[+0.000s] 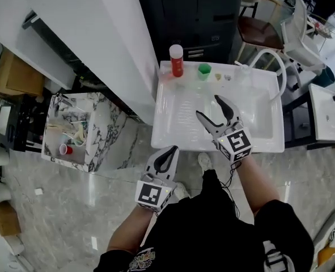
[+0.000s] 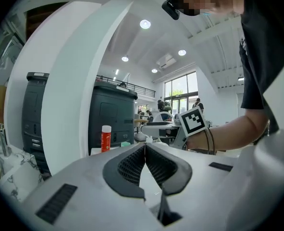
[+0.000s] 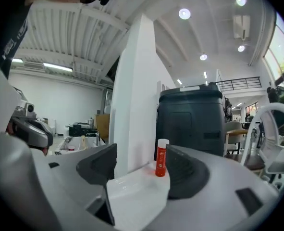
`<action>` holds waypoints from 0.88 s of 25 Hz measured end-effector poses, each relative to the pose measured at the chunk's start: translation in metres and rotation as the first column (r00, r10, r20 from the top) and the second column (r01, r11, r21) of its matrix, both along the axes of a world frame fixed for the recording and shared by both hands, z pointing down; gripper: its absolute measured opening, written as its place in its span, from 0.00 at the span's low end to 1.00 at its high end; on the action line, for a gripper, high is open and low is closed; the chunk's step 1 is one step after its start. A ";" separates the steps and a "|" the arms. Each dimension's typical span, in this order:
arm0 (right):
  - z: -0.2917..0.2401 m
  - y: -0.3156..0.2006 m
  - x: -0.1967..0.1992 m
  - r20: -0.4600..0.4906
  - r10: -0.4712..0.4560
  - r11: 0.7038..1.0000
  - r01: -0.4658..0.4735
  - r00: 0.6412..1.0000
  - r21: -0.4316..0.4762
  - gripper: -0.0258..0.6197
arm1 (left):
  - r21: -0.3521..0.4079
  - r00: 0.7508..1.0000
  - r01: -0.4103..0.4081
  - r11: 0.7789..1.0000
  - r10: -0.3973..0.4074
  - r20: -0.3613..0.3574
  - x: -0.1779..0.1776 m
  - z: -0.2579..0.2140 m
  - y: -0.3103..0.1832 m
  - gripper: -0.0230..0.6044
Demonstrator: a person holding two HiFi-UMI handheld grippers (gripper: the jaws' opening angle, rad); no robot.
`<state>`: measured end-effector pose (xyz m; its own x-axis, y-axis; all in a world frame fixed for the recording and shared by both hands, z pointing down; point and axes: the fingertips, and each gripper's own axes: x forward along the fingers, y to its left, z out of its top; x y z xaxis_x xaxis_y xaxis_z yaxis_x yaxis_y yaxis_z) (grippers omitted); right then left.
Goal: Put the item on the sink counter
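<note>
Red bottle (image 1: 177, 60) stands upright on the far-left surface of the sink (image 1: 173, 136) (green cup (image 1: 204, 71) just right of it). The right gripper (image 1: 208, 106) hovers nearer, fingers released. The left gripper (image 1: 172, 151) has its fingers clenched, empty.

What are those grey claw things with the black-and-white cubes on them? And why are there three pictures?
Those are grabbing tools. A person holds one in each hand; there is no robot here. The head view comes from a camera on the person's head that looks down. The other two pictures come from small cameras that ride on the tools and look along their jaws. The left gripper is shut and empty, over the floor. The right gripper is open above the white sink and holds nothing. At the back of the sink stand a red bottle with a white cap and a green cup. The bottle shows between the right jaws, but it is far off.
</note>
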<state>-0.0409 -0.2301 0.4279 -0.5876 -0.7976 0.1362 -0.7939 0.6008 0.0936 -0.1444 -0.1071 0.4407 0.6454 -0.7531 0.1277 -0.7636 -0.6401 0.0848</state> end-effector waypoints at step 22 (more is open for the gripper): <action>-0.034 0.151 -0.020 0.058 0.026 0.999 -0.023 0.998 -0.040 0.12 | 0.004 0.996 -0.064 0.998 0.064 -0.066 -0.014 -0.011 0.061 0.06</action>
<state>-0.0612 -0.0796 0.3941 -0.5759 -0.8065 0.1337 -0.8118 0.5835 0.0230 -0.1582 -0.0457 0.4296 0.6991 -0.7104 0.0818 -0.7141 -0.6875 0.1323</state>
